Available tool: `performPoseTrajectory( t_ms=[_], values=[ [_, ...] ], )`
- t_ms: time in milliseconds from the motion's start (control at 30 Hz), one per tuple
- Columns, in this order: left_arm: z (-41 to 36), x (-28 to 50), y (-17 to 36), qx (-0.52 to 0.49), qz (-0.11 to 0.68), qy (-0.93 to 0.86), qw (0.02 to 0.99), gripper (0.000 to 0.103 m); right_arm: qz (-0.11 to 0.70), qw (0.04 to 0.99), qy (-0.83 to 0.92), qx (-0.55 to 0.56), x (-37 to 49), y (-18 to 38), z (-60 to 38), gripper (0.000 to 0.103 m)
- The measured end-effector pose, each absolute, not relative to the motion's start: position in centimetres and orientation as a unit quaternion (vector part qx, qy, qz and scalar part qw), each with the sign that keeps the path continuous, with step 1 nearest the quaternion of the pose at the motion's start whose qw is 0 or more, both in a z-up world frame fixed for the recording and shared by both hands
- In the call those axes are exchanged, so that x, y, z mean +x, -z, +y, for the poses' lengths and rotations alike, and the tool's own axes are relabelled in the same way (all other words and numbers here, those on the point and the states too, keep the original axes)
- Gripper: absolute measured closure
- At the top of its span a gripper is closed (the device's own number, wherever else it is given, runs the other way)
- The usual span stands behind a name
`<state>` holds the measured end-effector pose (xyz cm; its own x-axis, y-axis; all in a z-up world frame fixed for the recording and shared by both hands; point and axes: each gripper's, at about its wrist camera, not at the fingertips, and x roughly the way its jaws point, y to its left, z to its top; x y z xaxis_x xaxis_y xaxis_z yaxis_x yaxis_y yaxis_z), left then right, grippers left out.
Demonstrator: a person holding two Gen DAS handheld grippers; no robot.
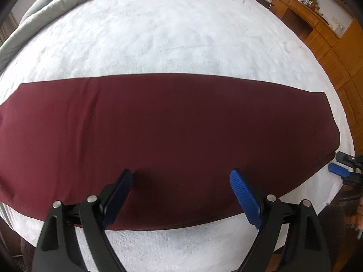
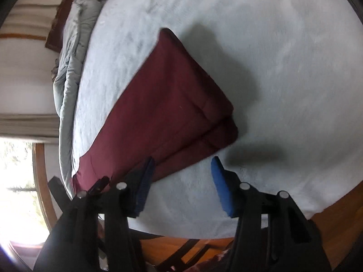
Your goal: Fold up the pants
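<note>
Dark maroon pants [image 1: 158, 131] lie flat in a long band across the white fluffy bed cover [image 1: 158, 34], one leg stacked on the other. My left gripper [image 1: 181, 176] hovers open over the near edge of the band, nothing between its blue pads. In the right wrist view the same pants [image 2: 163, 104] run diagonally, their thicker layered end at the right. My right gripper [image 2: 182, 162] stands open just off that end, over the bed cover [image 2: 283, 68], its left finger in front of the pants' edge and holding nothing. One of its blue pads [image 1: 338, 170] shows at the right edge of the left wrist view.
A grey duvet [image 1: 56, 2] is bunched along the far left of the bed. Wooden cabinets [image 1: 322, 38] with small items on top line the right side. A window [image 2: 18, 181] and wooden floor [image 2: 335, 213] lie beyond the bed's near edge.
</note>
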<state>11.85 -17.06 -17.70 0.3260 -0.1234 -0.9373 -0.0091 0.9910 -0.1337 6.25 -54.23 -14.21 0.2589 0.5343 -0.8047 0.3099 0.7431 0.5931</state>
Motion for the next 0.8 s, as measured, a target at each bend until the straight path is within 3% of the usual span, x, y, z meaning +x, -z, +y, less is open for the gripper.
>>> performPoseTrajectory(
  t_ms=[100, 167, 667, 700, 767, 800],
  values=[
    [-16.9, 11.6, 17.8, -0.057, 0.579, 0.033, 0.813, 0.015, 0.587, 0.714, -0.065, 0.376, 6.1, 15.0, -55.0, 0.049],
    [-16.9, 11.5, 17.8, -0.057, 0.580, 0.033, 0.812, 0.015, 0.579, 0.702, -0.064, 0.410, 6.4, 15.7, -55.6, 0.040],
    [-15.9, 11.7, 17.6, -0.067, 0.578, 0.031, 0.813, 0.015, 0.568, 0.702, -0.020, 0.428, 6.9, 15.4, -55.3, 0.035],
    [-15.7, 11.8, 17.6, -0.067, 0.578, 0.029, 0.813, 0.015, 0.569, 0.706, -0.015, 0.420, 7.4, 15.2, -54.8, 0.038],
    [-15.3, 11.7, 17.6, -0.072, 0.576, 0.025, 0.814, 0.015, 0.569, 0.713, -0.008, 0.409, 8.2, 14.9, -54.1, 0.078],
    [-15.1, 11.8, 17.5, -0.074, 0.577, 0.024, 0.813, 0.015, 0.566, 0.712, -0.018, 0.416, 8.4, 14.9, -53.9, 0.081]
  ],
)
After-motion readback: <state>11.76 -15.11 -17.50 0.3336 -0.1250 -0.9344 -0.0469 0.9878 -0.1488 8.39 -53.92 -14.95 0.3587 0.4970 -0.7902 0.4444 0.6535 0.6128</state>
